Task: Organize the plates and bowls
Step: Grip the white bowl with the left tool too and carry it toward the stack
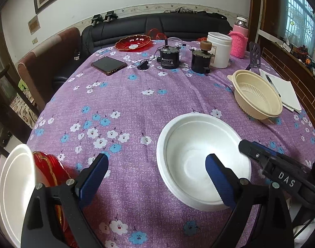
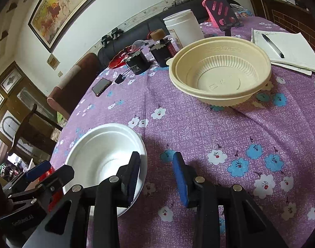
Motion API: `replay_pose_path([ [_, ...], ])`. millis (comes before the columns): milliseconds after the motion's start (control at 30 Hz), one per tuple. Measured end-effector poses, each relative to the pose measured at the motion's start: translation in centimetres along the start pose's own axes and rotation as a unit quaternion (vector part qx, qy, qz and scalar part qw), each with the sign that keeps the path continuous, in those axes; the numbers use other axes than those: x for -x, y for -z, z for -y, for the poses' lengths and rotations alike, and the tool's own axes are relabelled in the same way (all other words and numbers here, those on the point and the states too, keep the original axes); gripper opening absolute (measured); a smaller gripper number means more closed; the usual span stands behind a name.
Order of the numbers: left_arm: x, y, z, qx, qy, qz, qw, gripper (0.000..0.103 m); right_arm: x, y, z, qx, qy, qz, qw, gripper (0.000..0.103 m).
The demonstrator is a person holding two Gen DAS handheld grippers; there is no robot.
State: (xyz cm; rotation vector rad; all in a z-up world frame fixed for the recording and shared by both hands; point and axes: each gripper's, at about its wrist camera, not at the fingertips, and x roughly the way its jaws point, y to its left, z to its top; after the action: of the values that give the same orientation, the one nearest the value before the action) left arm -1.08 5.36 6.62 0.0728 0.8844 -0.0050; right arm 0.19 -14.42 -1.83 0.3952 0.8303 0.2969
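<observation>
A white foam bowl (image 1: 198, 161) (image 2: 99, 157) sits on the purple flowered tablecloth (image 1: 136, 103). My left gripper (image 1: 157, 166) (image 2: 52, 170) is wide open, its right finger over the bowl's inside and its left finger over the cloth. My right gripper (image 2: 157, 175) (image 1: 243, 144) is open at the bowl's right rim, which lies loose between its fingers without being pressed. A beige ribbed plastic bowl (image 1: 258, 95) (image 2: 219, 70) stands farther back on the right. A second white bowl (image 1: 14, 186) and a red gold-rimmed plate (image 1: 50, 169) show at the near left edge.
At the back stand a red dish (image 1: 133, 43), a phone (image 1: 107, 65), two small black motors (image 1: 167, 59), a white jar (image 1: 218, 49) and a pink-sleeved bottle (image 1: 239, 41). Paper with a pen (image 2: 285, 47) lies right of the beige bowl. Chairs and a black sofa ring the table.
</observation>
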Motion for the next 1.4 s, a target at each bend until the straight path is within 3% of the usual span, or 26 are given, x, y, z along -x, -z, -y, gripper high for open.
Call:
replay_pose_path([
  [567, -4.2, -0.5, 1.2, -0.007, 0.017, -0.034, 0.9993, 0.093, -0.9, 0.4, 0.0, 0.009, 0.014, -0.012, 1.000, 0.036],
  [633, -4.6, -0.4, 1.3, -0.007, 0.030, -0.041, 0.9987, 0.067, -1.0, 0.4, 0.1, 0.006, 0.012, -0.013, 1.000, 0.036],
  [733, -5.3, -0.2, 1.5, -0.006, 0.049, -0.062, 0.9968, 0.039, -1.1, 0.3, 0.0, 0.009, 0.012, -0.013, 1.000, 0.036],
  [967, -5.5, 0.2, 1.9, 0.000, 0.061, -0.067, 0.9959, 0.035, -0.9, 0.4, -0.3, 0.015, 0.016, -0.009, 1.000, 0.036],
  [1167, -5.5, 0.5, 1.9, 0.002, 0.071, -0.069, 0.9950, 0.035, -0.8, 0.5, -0.3, 0.015, 0.024, -0.004, 1.000, 0.044],
  [1400, -5.4, 0.6, 0.8, 0.029, 0.091, -0.072, 0.9927, 0.026, -1.1, 0.7, -0.5, 0.022, 0.028, -0.009, 0.999, 0.045],
])
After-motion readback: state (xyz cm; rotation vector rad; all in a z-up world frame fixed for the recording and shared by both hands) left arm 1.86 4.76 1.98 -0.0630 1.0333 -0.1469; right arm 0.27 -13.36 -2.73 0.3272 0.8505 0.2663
